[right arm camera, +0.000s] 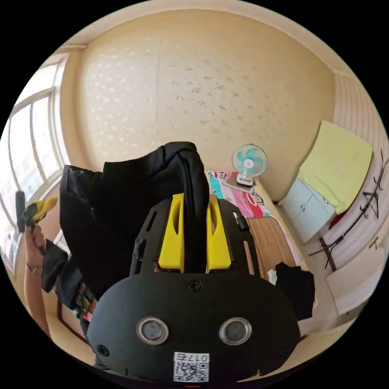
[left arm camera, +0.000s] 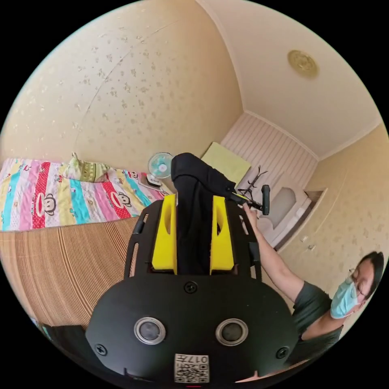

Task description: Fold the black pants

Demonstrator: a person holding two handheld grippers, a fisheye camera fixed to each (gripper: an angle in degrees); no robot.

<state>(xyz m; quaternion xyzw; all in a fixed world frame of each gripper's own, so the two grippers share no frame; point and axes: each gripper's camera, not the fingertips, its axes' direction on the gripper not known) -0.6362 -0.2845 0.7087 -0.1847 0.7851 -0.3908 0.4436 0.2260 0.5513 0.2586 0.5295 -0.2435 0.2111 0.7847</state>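
Observation:
The black pants (left arm camera: 190, 170) are held up in the air between both grippers. In the left gripper view, my left gripper (left arm camera: 194, 198) has its yellow jaws shut on a bunched fold of the cloth, which runs right to my right gripper (left arm camera: 253, 200), held in a raised hand. In the right gripper view, my right gripper (right arm camera: 194, 196) is clamped on another fold of the pants (right arm camera: 105, 210). The cloth spreads wide and hangs down to the left, towards my left gripper (right arm camera: 38, 207) by the window.
A bed with a striped cartoon sheet (left arm camera: 60, 198) and a bamboo mat (left arm camera: 69, 259) lies below, a small fan (right arm camera: 249, 162) at its far end. Another black garment (right arm camera: 298, 287) lies on the bed edge. A white cabinet (right arm camera: 308, 206) and yellow towel (right arm camera: 336, 162) stand at the right.

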